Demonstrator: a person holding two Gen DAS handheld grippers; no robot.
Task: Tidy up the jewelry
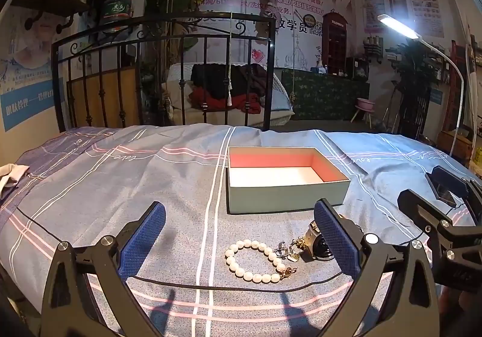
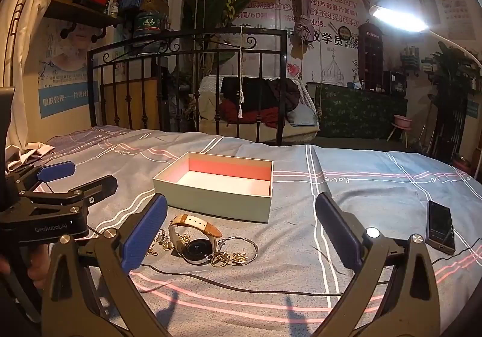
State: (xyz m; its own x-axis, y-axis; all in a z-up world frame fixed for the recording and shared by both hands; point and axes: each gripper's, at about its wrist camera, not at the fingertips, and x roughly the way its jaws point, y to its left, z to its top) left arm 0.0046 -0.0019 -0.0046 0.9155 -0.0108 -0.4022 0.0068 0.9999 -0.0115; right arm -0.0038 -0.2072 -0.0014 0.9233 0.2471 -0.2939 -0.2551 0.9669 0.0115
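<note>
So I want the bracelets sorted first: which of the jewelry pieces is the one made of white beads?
The pearl bracelet, a closed ring of round white beads with a gold clasp. The watch and bangle beside it have no beads.

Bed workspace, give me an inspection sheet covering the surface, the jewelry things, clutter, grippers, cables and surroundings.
Surface: striped grey-blue bedsheet, wrinkled.
Job's things: open pale green cardboard box with pink lining, nothing seen in it; white pearl bracelet, tan-strap wristwatch, thin silver bangle and small gold pieces lie in front of the box.
Clutter: black phone-like device at the right; pale cloth at the left edge.
Grippers: left gripper open, holding nothing; right gripper open, holding nothing.
Cables: thin black cable across the sheet, near the jewelry.
Surroundings: black iron bed frame, lit white lamp, wall posters.
</note>
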